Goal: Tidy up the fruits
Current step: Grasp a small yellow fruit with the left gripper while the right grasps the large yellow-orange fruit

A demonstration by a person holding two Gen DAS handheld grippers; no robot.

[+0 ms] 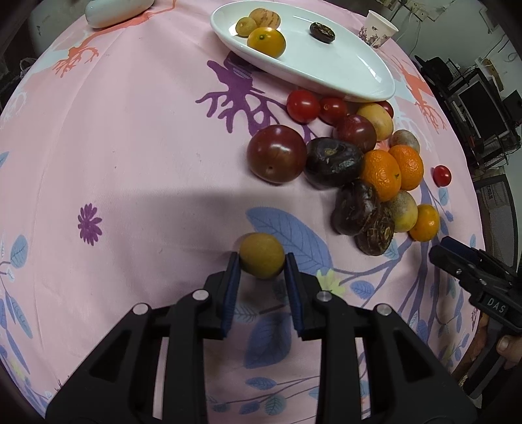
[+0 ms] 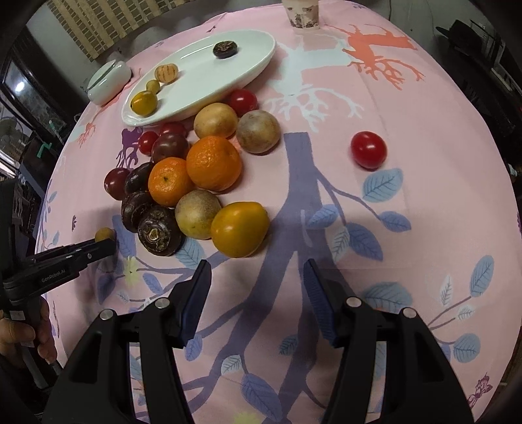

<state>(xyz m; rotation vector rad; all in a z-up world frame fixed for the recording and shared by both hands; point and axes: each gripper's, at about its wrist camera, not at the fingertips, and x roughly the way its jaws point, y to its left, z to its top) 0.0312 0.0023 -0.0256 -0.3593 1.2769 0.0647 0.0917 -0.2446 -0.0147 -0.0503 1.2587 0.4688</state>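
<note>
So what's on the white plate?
The plate holds four fruits: an orange-yellow one, a small yellow one, a striped one, and a dark one apart. None looks hidden.

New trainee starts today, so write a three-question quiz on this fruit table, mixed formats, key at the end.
1. True or false: the left gripper has its jaws shut on the small yellow fruit.
2. How many fruits lie on the white oval plate? A) two B) four C) six
3. Fill in: the right gripper holds ____ between its open jaws.

Key
1. True: both pads press its sides.
2. B: the orange-yellow fruit, two small yellowish ones beside it, and the dark brown fruit apart from them.
3. Nothing: only the pink tablecloth shows there; the yellow-orange fruit lies ahead of them.
</note>
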